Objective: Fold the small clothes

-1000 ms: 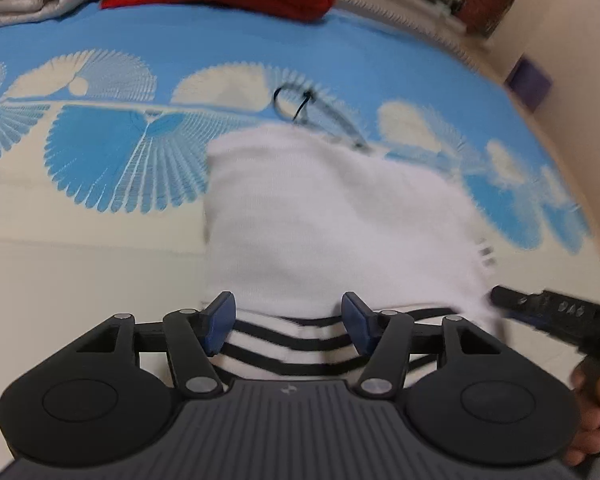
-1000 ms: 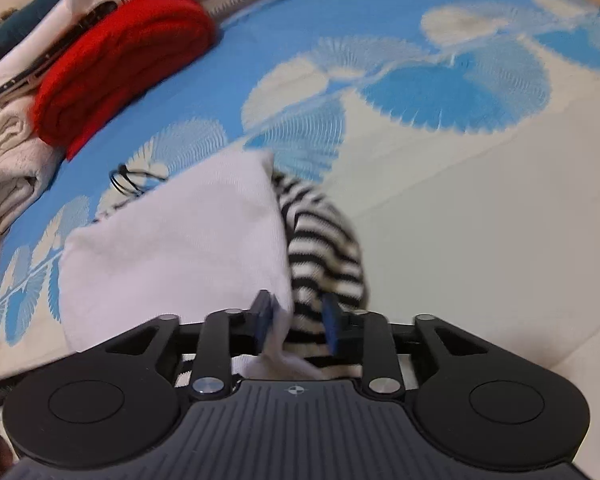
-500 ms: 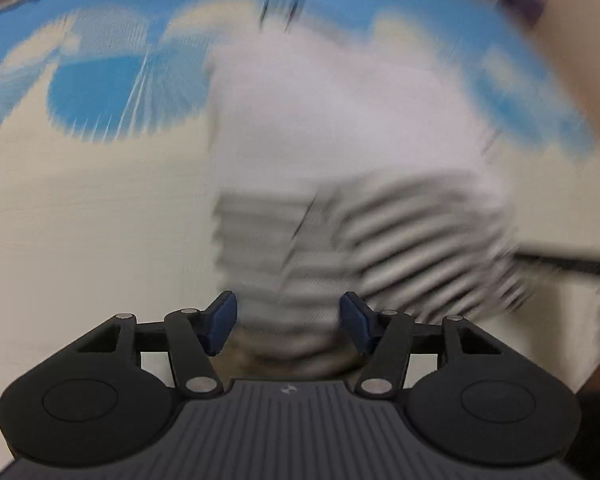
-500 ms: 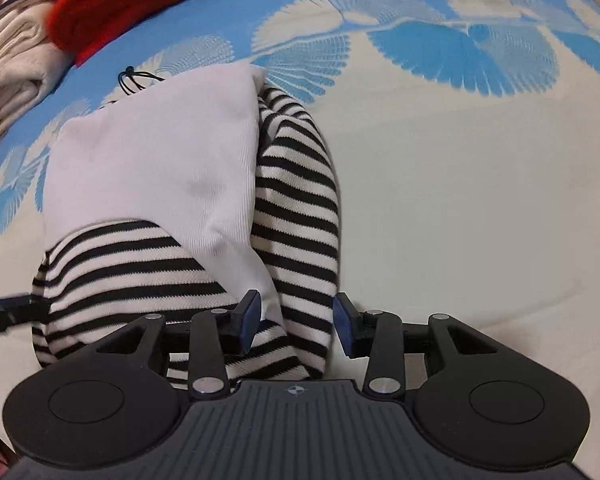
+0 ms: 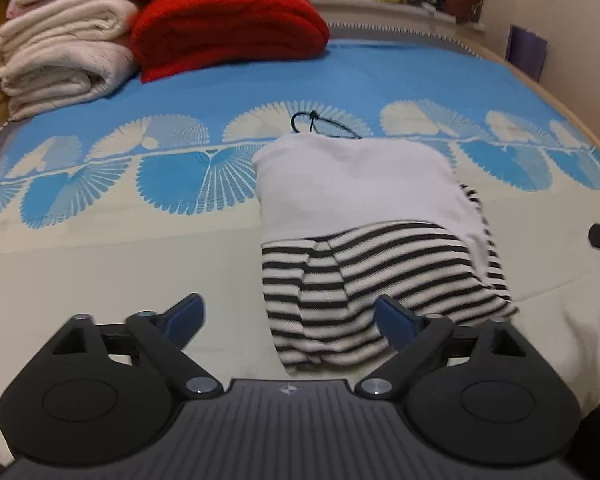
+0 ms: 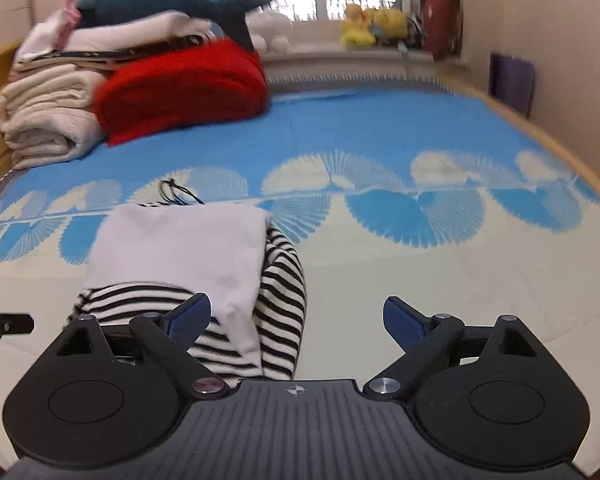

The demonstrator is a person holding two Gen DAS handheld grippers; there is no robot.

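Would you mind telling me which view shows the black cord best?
The left wrist view: the cord lies sharp and looped beyond the garment. The right wrist view shows it smaller and off to the left.

No readable text, label, brand or number appears in either wrist view. Each gripper body carries only a small round emblem, without letters.

The left gripper (image 5: 290, 318) has spread its blue-tipped jaws wider than a second ago and pulled back from the black-and-white striped knit garment with its white folded panel (image 5: 364, 248); the right gripper (image 6: 296, 318), earlier pinching the garment's right edge, has let go and opened wide; the striped lower part, earlier mostly hidden, now lies folded up over the white panel.
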